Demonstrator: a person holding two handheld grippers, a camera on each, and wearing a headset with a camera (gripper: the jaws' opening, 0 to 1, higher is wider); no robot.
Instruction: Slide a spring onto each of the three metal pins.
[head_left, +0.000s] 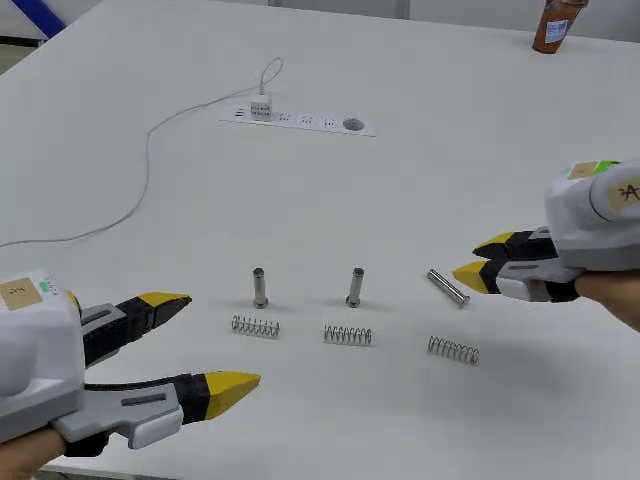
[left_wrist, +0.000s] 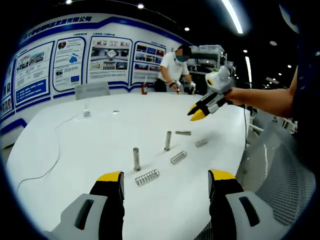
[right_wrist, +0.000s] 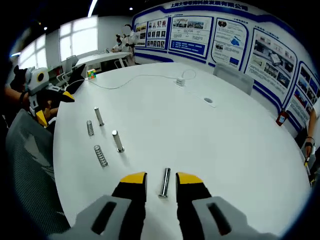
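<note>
Nothing threaded yet; all three springs left to do. Left pin (head_left: 260, 287) and middle pin (head_left: 355, 287) stand upright; flat pin (head_left: 448, 287) lies at their 3 o'clock. Left spring (head_left: 255, 326), middle spring (head_left: 347, 335), right spring (head_left: 453, 350) lie loose, each at its pin's 6 o'clock. Left gripper (head_left: 220, 340) gapes wide, empty. Right gripper (head_left: 468, 258) jaws parted, empty, near flat pin

This looks like a company showroom or demo lab rather than a workshop. A curved wall carries blue-and-white display boards (left_wrist: 75, 60) with printed text and photos, and strip lights (left_wrist: 232, 15) run across a dark ceiling. A big white round table (head_left: 450, 150) has a power strip (head_left: 297, 120) and a cable (head_left: 147, 170) on it. A mesh office chair (left_wrist: 280, 165) stands beside it, and another person (left_wrist: 175, 70) works at the far side.
</note>
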